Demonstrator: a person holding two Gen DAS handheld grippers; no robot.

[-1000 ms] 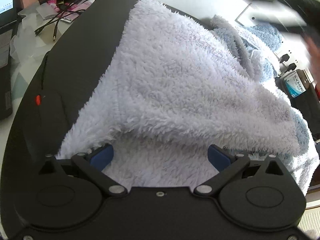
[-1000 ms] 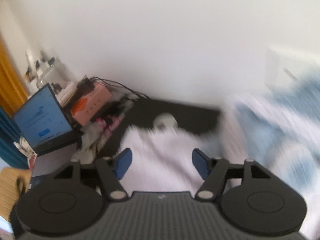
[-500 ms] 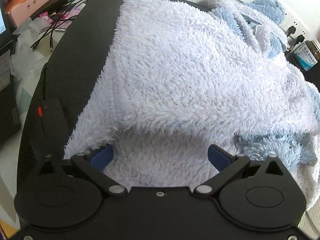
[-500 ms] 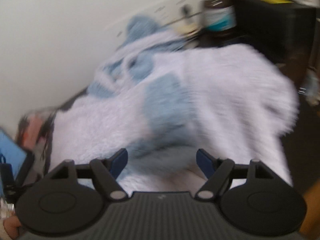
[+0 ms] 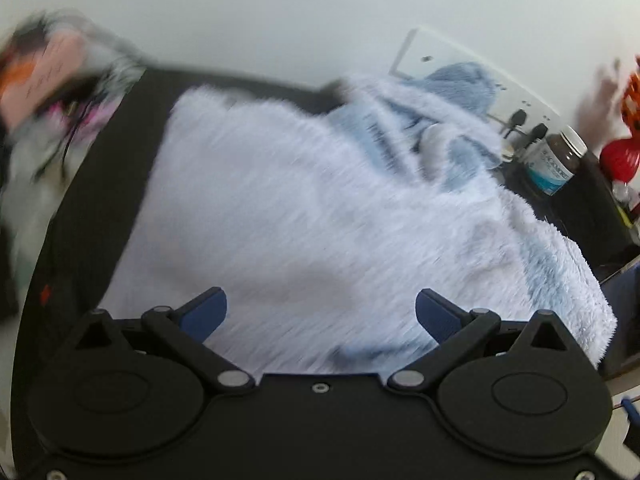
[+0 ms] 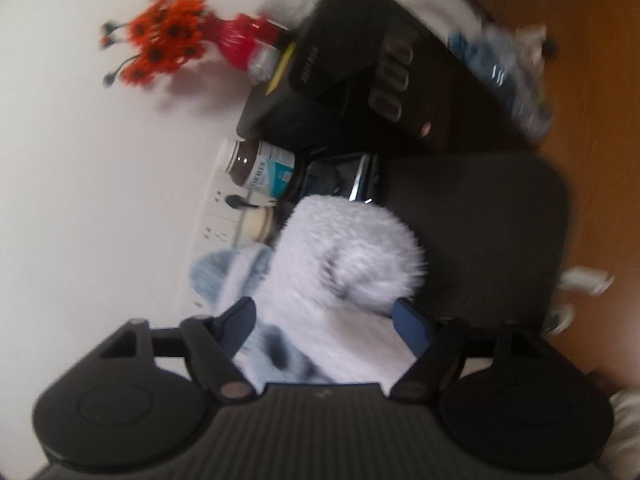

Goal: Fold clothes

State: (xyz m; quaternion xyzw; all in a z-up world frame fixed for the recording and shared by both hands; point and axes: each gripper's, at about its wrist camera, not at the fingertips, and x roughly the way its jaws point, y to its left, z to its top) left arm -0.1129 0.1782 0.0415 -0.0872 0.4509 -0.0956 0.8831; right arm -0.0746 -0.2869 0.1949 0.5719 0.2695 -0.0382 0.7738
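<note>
The fleece garment [image 5: 320,208] lies heaped on the dark mat [image 5: 100,200] in the left view, left gripper [image 5: 321,312] spread wide above it, while the right view shows the right gripper [image 6: 324,322] wide, fleece between its fingers, unclamped; soft, bulky, light—likely best pinched at an edge.
</note>
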